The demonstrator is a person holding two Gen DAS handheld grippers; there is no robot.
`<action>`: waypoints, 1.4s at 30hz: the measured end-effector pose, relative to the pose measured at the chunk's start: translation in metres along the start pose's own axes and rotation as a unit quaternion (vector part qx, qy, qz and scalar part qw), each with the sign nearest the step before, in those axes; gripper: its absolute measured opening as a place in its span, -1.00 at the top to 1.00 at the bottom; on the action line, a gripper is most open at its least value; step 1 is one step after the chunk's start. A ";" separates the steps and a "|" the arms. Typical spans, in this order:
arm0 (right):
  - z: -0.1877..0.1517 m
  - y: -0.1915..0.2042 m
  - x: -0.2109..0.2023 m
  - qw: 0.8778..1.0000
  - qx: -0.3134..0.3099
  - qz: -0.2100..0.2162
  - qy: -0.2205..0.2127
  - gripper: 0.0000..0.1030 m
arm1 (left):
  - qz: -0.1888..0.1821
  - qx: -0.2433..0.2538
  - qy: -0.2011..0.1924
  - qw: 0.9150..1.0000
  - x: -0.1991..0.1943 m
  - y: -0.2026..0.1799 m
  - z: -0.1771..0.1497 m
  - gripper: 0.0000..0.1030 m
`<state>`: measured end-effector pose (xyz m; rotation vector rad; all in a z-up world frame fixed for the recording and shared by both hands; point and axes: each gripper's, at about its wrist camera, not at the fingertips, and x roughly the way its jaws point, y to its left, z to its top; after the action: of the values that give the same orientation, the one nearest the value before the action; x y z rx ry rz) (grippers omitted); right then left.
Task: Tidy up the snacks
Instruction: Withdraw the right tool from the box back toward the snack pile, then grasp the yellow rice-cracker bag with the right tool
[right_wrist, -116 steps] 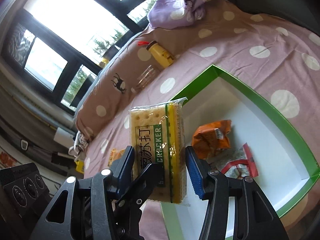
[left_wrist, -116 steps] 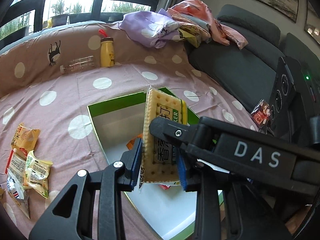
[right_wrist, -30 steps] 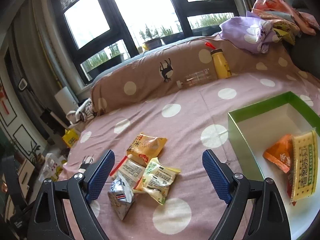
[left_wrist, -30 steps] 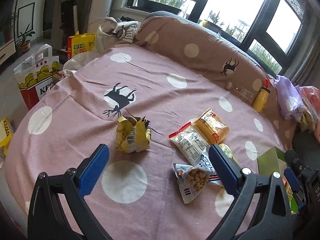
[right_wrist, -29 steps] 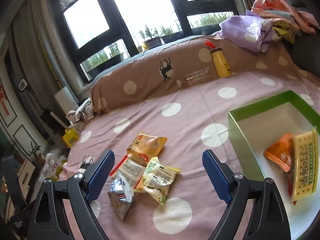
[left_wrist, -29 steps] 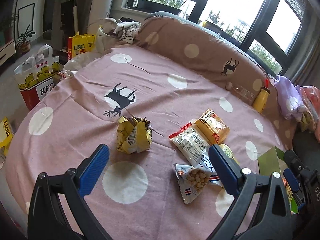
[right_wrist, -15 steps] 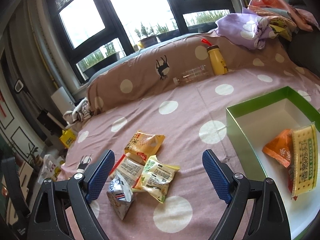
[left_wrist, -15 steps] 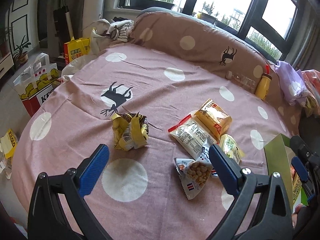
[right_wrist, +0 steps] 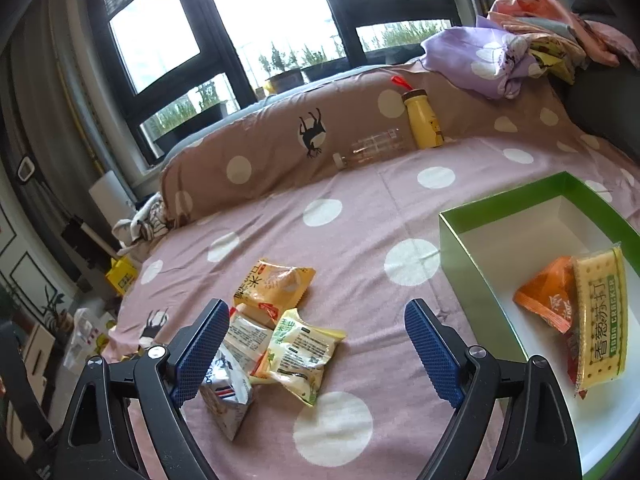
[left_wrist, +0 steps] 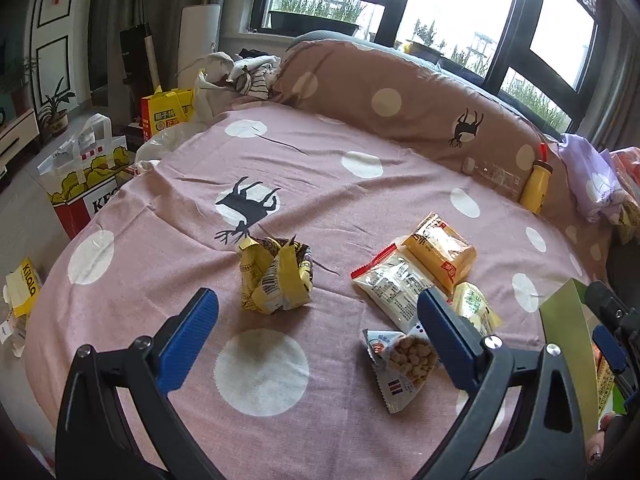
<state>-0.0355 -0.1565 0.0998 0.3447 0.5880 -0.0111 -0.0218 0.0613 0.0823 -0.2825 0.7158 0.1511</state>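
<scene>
My left gripper (left_wrist: pixel 316 336) is open and empty above the pink dotted cover, with a crumpled yellow packet (left_wrist: pixel 275 276) just ahead of it. Right of it lie an orange-yellow packet (left_wrist: pixel 440 250), a white packet (left_wrist: pixel 394 286), a green-white packet (left_wrist: pixel 474 306) and a peanut packet (left_wrist: pixel 402 362). My right gripper (right_wrist: pixel 316 350) is open and empty above that same pile (right_wrist: pixel 288 332). The green box (right_wrist: pixel 460 240) at right holds a soda cracker pack (right_wrist: pixel 600 322) and an orange packet (right_wrist: pixel 546 300).
A yellow bottle (right_wrist: pixel 424 124) and a clear bottle (right_wrist: pixel 370 146) lie against the brown bolster (right_wrist: pixel 280 140). Heaped clothes (right_wrist: pixel 504 52) sit at back right. Bags (left_wrist: pixel 84 172) stand on the floor beyond the cover's left edge.
Both grippers let go of the cracker pack, which now lies in the box, and swung left to the loose snacks. In the last second the left gripper drew slightly nearer the packets.
</scene>
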 end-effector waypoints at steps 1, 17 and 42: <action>0.000 0.000 0.000 1.000 0.001 0.002 0.002 -0.74 | 0.000 0.002 -0.002 1.000 -0.001 0.000 -0.001 -0.94; -0.004 0.005 0.010 1.000 -0.009 0.001 0.021 -0.74 | -0.094 -0.063 0.016 0.993 -0.006 0.010 0.003 -0.92; 0.023 0.028 0.087 0.984 0.068 -0.018 0.167 -0.74 | -0.049 -0.022 0.076 0.996 0.013 0.030 0.011 -0.38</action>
<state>0.0528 -0.1300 0.0789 0.4731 0.9280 -0.0286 -0.0124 0.0938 0.0758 -0.3742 0.8485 0.0517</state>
